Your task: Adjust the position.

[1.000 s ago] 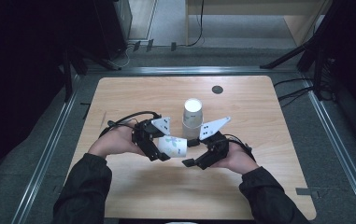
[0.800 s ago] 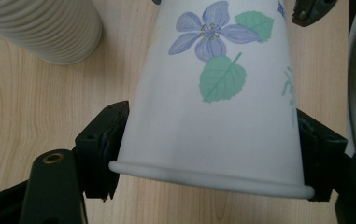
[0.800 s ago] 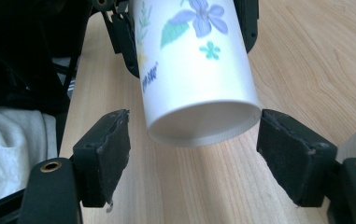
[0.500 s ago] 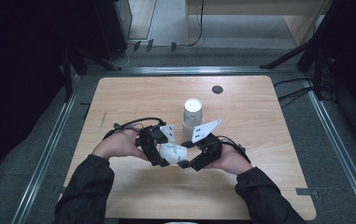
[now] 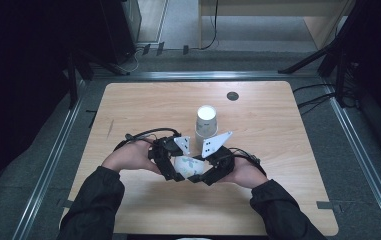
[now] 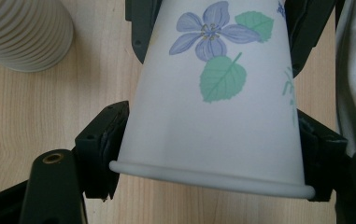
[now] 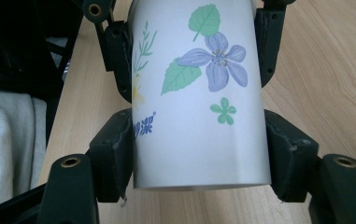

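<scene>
A white paper cup printed with purple flowers and green leaves lies level between both hands, just above the wooden table. My left gripper is shut on its rim end, a pad against each side. My right gripper grips the base end; its jaws have just been closing with the cup between them, and the pads now press on its wall. Each gripper view shows the other gripper's jaws on the cup farther up.
A stack of ribbed white cups stands upside down just behind the hands, also in the left gripper view. A small black disc lies near the table's far edge. Metal rails flank the table.
The right hand has come in toward the left, and its jaws have closed on the cup's base end. The left gripper keeps its hold on the rim end.
</scene>
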